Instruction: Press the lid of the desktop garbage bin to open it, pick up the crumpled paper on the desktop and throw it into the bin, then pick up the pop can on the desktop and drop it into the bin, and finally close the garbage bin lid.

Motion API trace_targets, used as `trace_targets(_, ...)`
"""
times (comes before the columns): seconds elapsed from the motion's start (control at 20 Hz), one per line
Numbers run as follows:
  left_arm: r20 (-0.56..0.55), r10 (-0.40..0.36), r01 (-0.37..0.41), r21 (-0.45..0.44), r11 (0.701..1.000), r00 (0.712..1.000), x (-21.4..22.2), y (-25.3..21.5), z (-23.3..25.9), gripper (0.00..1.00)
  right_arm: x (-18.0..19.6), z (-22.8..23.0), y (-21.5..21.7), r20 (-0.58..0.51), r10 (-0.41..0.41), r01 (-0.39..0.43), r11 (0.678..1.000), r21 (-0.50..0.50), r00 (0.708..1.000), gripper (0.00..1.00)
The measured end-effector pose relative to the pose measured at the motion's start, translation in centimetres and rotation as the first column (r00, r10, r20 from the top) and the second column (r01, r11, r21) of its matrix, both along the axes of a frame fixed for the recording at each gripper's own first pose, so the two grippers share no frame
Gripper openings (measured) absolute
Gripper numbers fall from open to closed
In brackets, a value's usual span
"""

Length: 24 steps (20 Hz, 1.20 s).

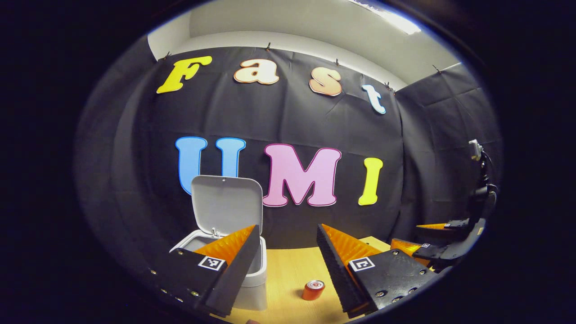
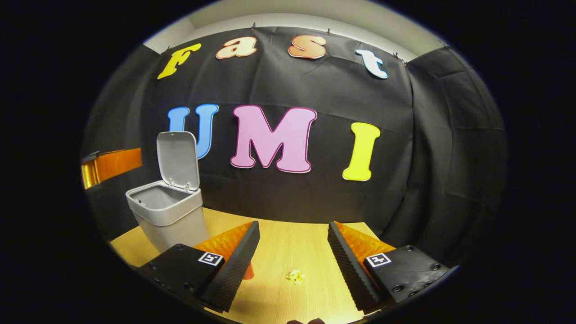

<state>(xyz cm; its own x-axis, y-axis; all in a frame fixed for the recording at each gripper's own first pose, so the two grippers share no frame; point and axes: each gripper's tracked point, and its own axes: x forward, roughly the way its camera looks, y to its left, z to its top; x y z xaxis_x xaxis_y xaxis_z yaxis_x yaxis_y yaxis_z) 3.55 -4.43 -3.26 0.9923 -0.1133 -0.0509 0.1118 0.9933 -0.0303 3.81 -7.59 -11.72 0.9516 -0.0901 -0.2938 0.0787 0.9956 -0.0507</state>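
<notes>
In the right gripper view, the right gripper (image 2: 292,252) has its two fingers spread wide apart and holds nothing. The crumpled paper (image 2: 295,276) lies on the wooden desktop (image 2: 288,238) between those fingers, a little in front of their tips and not touching either. It is a small irregular ball, so it has no clear long axis. Behind the left finger of this gripper a small part of the red pop can (image 2: 248,272) shows.

The garbage bin (image 2: 167,216) stands to the left on the desktop, well apart from the paper. Its lid (image 2: 178,159) is raised upright at the back and the mouth is open. Nothing stands between the paper and the bin.

In the left gripper view, the left gripper (image 1: 288,263) is also wide open and empty. The pop can lies on its side on the desktop between its fingers, near the right one, with its top end turned toward the camera. The bin is just behind the left finger. The right gripper is at the far right, above the desktop edge.
</notes>
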Motion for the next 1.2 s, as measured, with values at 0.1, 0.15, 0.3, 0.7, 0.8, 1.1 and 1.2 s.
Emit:
trace_targets(0.1,-0.002,0.006,-0.006,0.007,1.000,1.000,-0.1,0.2,-0.2,0.85,1.2,-1.8,-0.3,-0.036,0.010,-0.010,1.000,0.000,0.999,0.98)
trace_targets(0.15,-0.003,0.012,-0.012,0.012,1.000,1.000,-0.4,0.4,-0.4,0.85,1.7,-2.8,-0.3,-0.056,0.020,-0.020,1.000,-0.006,0.998,0.98)
trace_targets(0.3,-0.018,0.023,-0.023,0.009,1.000,1.000,-1.1,0.6,-0.8,0.85,2.8,-7.5,-0.5,-0.175,0.050,-0.049,0.999,0.006,0.983,0.99)
trace_targets(0.7,-0.098,0.074,-0.071,0.032,0.997,0.992,-2.1,1.0,-3.0,0.85,2.5,-23.4,-1.7,-0.618,0.096,-0.071,0.995,0.065,0.781,0.99)
trace_targets(0.8,-0.115,0.098,-0.093,0.047,0.995,0.989,-2.6,1.1,-3.5,0.86,3.0,-26.0,-1.6,-0.672,0.121,-0.087,0.993,0.084,0.731,0.99)
trace_targets(1.1,-0.154,0.211,-0.199,0.086,0.976,0.965,-3.7,1.5,-4.3,0.85,4.2,-32.2,-2.5,-0.765,0.138,-0.121,0.990,0.079,0.629,0.99)
trace_targets(1.2,-0.171,0.246,-0.233,0.093,0.968,0.954,-4.3,1.2,-4.8,0.86,4.0,-33.5,-2.3,-0.785,0.166,-0.136,0.985,0.105,0.597,0.99)
